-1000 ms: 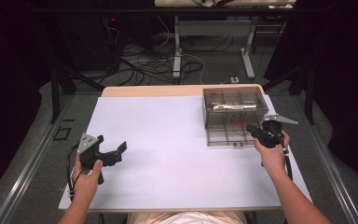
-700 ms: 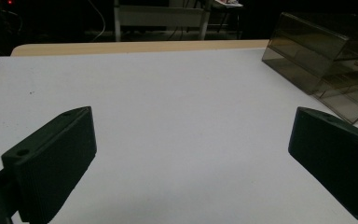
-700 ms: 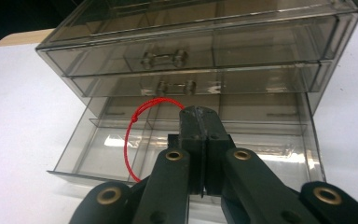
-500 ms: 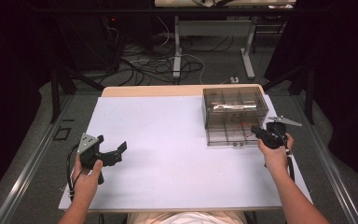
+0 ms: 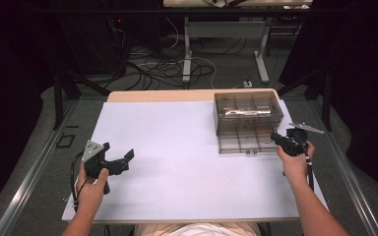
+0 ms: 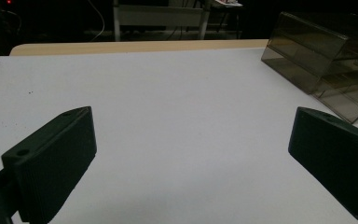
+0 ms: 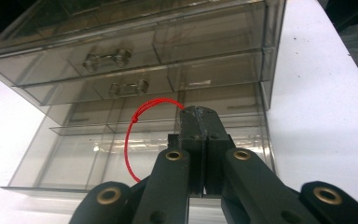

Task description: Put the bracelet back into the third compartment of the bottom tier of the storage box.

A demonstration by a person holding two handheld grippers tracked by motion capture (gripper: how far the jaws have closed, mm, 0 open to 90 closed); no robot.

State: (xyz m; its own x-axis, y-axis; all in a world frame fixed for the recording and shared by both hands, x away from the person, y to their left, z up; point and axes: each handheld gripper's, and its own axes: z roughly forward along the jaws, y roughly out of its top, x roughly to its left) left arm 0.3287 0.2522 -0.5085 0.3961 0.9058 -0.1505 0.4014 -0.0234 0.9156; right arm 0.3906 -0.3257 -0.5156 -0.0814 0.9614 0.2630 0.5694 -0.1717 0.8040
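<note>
A red string loop (image 7: 135,140) lies just ahead of the black right gripper (image 7: 199,114), inside the smoky transparent drawer box (image 7: 135,56) on the white table (image 5: 177,147).

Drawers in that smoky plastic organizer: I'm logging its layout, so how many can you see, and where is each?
3. Top drawer and middle drawer sit pushed in; bottom drawer is pulled out, with a red loop over it. No others seem hidden.

The drawer box (image 5: 248,123) stands at the table's (image 5: 177,147) far right.
</note>
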